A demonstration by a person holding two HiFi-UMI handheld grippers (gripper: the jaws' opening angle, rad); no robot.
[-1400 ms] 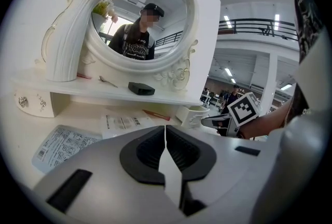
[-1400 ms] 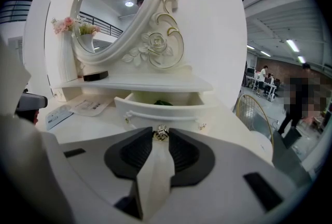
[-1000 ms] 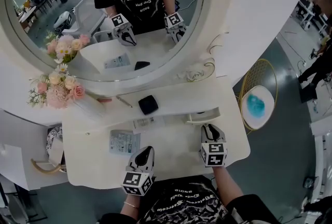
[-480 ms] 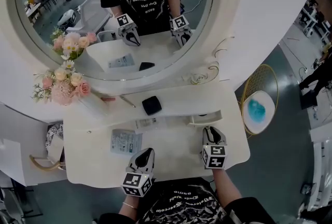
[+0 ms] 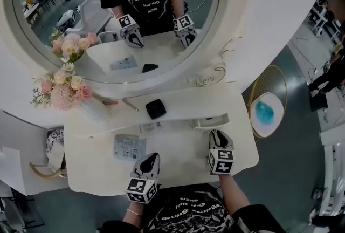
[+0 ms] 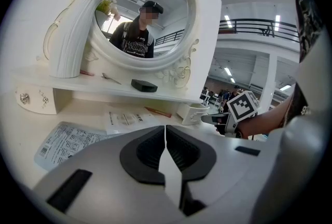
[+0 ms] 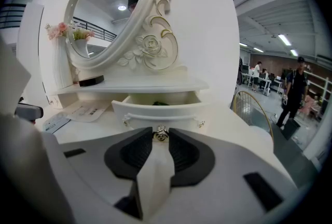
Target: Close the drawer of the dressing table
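Observation:
The white dressing table (image 5: 178,164) has a small drawer (image 5: 211,121) pulled open under its right shelf end. In the right gripper view the drawer front (image 7: 161,110) faces me, with something dark green inside. Its metal knob (image 7: 161,136) sits between the tips of my right gripper (image 7: 161,130), which is shut on it. From the head view the right gripper (image 5: 216,132) points at the drawer. My left gripper (image 5: 154,156) rests over the tabletop's front middle, shut and empty (image 6: 165,127).
A white vase of pink flowers (image 5: 89,108), a black case (image 5: 155,109) and a pen lie on the shelf below the round mirror (image 5: 118,11). A printed leaflet (image 5: 128,148) lies on the tabletop. A gold-framed stool (image 5: 266,110) stands right of the table.
The head view has shifted slightly. Both grippers and the drawer stay where they were.

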